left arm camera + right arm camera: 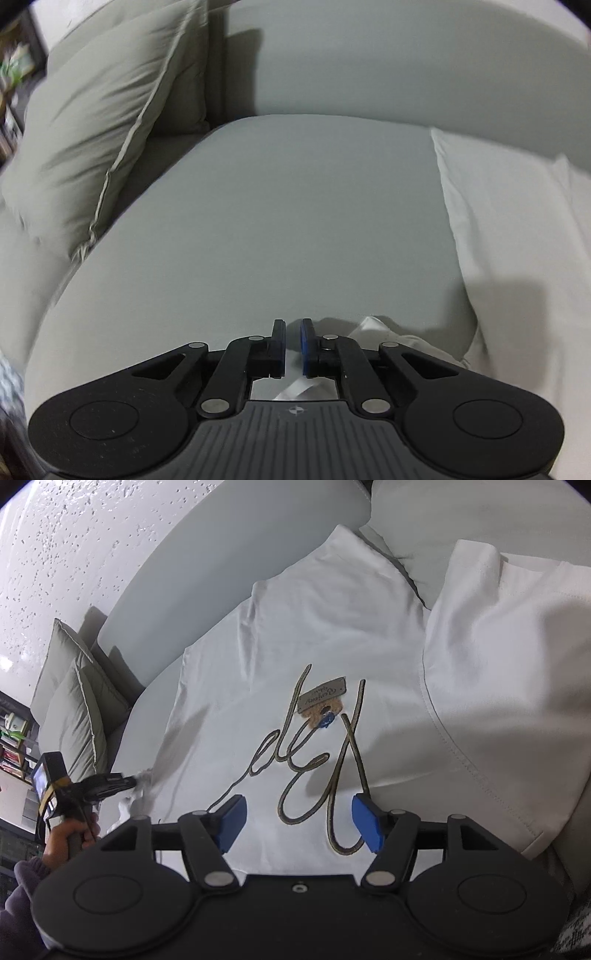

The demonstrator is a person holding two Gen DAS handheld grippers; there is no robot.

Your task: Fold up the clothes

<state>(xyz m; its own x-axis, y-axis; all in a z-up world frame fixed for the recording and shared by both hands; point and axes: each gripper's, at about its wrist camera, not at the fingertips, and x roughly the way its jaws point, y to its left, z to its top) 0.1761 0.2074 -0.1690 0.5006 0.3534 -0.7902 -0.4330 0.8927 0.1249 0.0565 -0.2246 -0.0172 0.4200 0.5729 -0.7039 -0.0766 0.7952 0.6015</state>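
Note:
A white shirt (pixel 314 635) with gold script stitching (pixel 332 760) and a grey tag (pixel 323 694) lies spread on the pale sofa seat (pixel 277 221). My right gripper (pixel 299 823) hovers open just above its front part, and the blue pads (pixel 234 823) stand apart with only the stitching between them. My left gripper (pixel 293 347) is shut on a bunched edge of the shirt (pixel 373 328). In the right wrist view the left gripper (pixel 125 782) pinches the shirt's left corner, held by a person's hand (pixel 70 834).
Two grey-green cushions (pixel 103 122) lean at the sofa's left end, also seen as cushions (pixel 77 701). A thick white fold of cloth (pixel 498 664) lies over the shirt's right side. A speckled white wall (pixel 92 535) and shelves (pixel 14 738) are behind.

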